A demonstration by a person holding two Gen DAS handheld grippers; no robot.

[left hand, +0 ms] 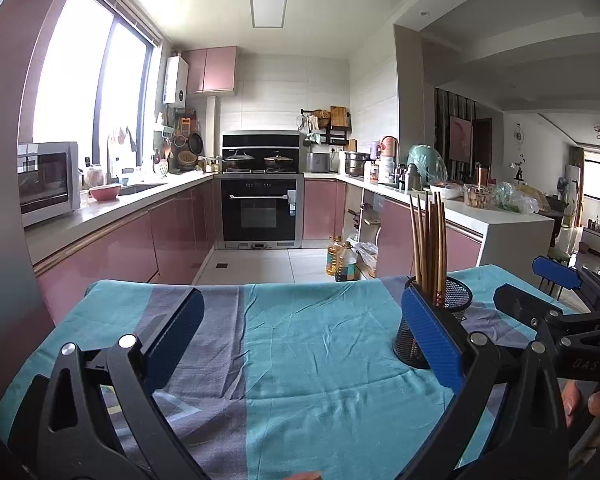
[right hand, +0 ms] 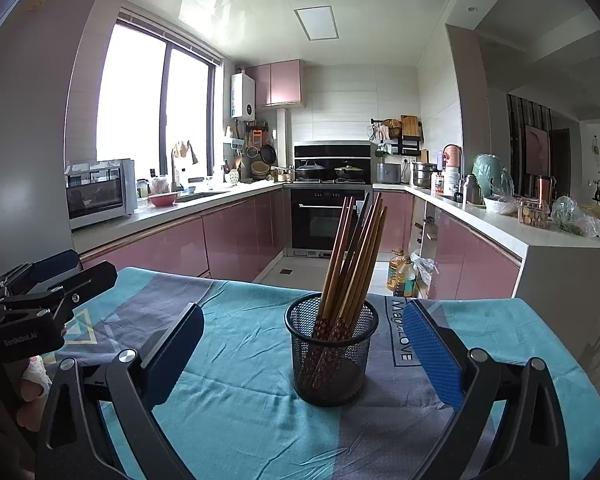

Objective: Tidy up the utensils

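Chopsticks (right hand: 352, 264): bundled upright in mesh holder (right hand: 332, 360), mid-table on teal cloth (right hand: 240, 420).
Grippers: left gripper (left hand: 300, 340), right gripper (right hand: 304, 356) both spread wide, empty.
Progress: apparently complete; no loose utensils visible.

Mesh holder (left hand: 436, 320) partly behind the left gripper's (left hand: 300, 328) blue pad; chopstick (right hand: 352, 256) count unclear.

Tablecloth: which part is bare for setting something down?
The tablecloth is bare left of the mesh cup and on its near side. Chopsticks fill the cup; both open grippers flank it.
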